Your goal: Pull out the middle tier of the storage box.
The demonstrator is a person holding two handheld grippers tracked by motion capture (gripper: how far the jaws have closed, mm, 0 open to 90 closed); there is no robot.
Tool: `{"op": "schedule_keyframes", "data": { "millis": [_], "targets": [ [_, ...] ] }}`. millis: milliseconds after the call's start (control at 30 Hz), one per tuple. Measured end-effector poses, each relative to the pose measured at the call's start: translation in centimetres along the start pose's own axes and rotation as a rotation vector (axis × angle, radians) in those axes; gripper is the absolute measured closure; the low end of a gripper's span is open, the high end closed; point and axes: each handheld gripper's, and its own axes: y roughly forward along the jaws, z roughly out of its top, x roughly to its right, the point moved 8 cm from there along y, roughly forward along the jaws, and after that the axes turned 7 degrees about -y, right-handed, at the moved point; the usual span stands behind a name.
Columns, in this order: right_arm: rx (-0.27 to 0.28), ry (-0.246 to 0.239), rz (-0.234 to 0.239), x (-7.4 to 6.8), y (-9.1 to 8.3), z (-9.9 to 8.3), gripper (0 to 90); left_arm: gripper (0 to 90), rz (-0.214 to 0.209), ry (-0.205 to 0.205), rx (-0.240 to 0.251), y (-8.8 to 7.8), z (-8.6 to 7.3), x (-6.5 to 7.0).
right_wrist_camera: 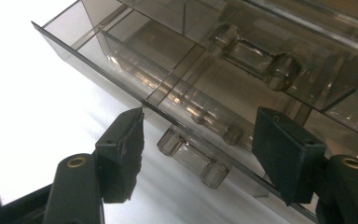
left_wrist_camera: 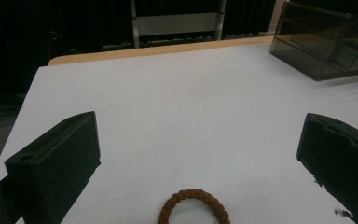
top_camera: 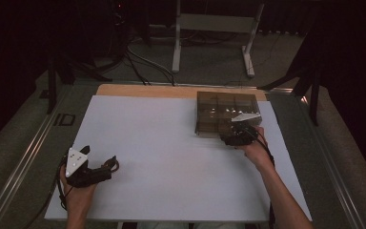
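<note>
The smoky clear drawer box [top_camera: 226, 114] sits upper right of the high view; its lowest drawer handle [right_wrist_camera: 193, 157] lies between the right gripper [right_wrist_camera: 198, 140]'s spread jaws, untouched. The left gripper [left_wrist_camera: 198, 154], lower left, gapes wide around a brown braided ring [left_wrist_camera: 194, 207].

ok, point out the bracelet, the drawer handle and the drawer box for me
bracelet [left_wrist_camera: 194, 207]: left gripper view, on the top of its brown braided ring.
drawer handle [right_wrist_camera: 192, 156]: right gripper view, on the middle of the clear bar between the jaws.
drawer box [top_camera: 219, 102]: high view, on its smoky top panel.
</note>
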Motion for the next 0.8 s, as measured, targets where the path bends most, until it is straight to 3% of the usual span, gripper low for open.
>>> {"op": "schedule_keyframes", "data": {
  "millis": [800],
  "targets": [
    [-0.001,0.013,0.034,-0.32,-0.71,-0.55,36.4,0.8,0.001,-0.002,-0.001,0.08,-0.02,-0.05]
  ]
}}
